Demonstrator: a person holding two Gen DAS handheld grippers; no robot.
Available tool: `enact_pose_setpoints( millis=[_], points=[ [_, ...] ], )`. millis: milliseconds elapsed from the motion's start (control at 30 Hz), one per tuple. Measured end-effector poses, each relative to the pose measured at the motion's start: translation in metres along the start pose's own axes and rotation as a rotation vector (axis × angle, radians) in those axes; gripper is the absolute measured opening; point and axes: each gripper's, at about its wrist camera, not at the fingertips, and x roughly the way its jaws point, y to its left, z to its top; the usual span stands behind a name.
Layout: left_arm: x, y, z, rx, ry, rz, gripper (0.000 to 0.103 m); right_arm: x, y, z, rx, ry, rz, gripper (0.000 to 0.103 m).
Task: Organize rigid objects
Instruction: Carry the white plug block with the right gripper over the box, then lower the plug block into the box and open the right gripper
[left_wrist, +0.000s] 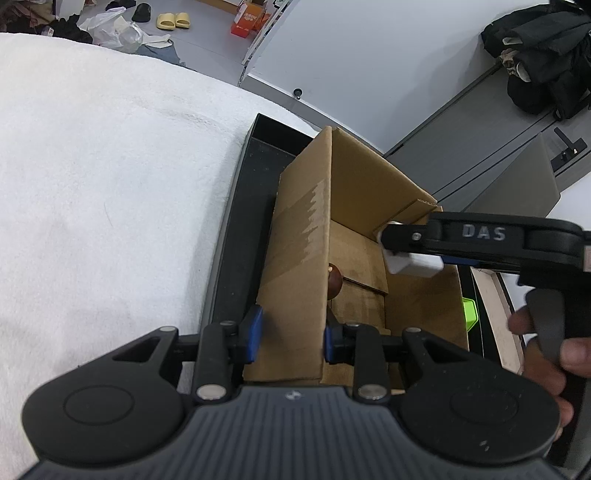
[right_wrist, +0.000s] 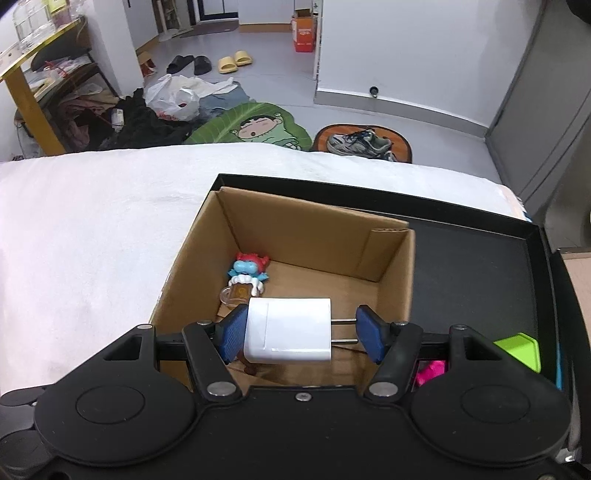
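An open cardboard box (right_wrist: 317, 236) stands in a black tray (right_wrist: 472, 266) on a white cloth. My left gripper (left_wrist: 291, 338) is shut on the box's near left wall (left_wrist: 295, 258), one blue pad on each side. My right gripper (right_wrist: 299, 332) is over the box, shut on a white charger plug (right_wrist: 288, 330): the left pad presses its body and the right pad meets the two prongs. In the left wrist view the right gripper (left_wrist: 402, 254) holds the charger (left_wrist: 413, 266) above the box's inside. A blue and red toy figure (right_wrist: 248, 267) and a clear item (right_wrist: 236, 295) lie on the box floor.
A brown ball (left_wrist: 334, 280) shows inside the box by the left wall. A green object (right_wrist: 517, 349) and a pink object (right_wrist: 432, 371) lie in the tray right of the box. White cloth (left_wrist: 110, 203) spreads to the left. A person's hand (left_wrist: 535, 354) grips the right handle.
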Motion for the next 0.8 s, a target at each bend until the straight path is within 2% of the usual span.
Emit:
enact_pose_setpoints(
  millis=[433, 567, 800],
  points=[
    [0.001, 0.003, 0.002, -0.001, 0.001, -0.003, 0.029, 0.019, 0.009, -0.008, -0.052, -0.025, -0.038, 0.062],
    [0.001, 0.004, 0.002, -0.001, 0.002, -0.006, 0.03, 0.013, 0.006, -0.01, -0.062, -0.059, -0.058, 0.063],
    [0.001, 0.004, 0.003, -0.001, 0.001, -0.008, 0.03, -0.001, 0.003, -0.012, -0.083, -0.055, -0.07, 0.063]
  ],
)
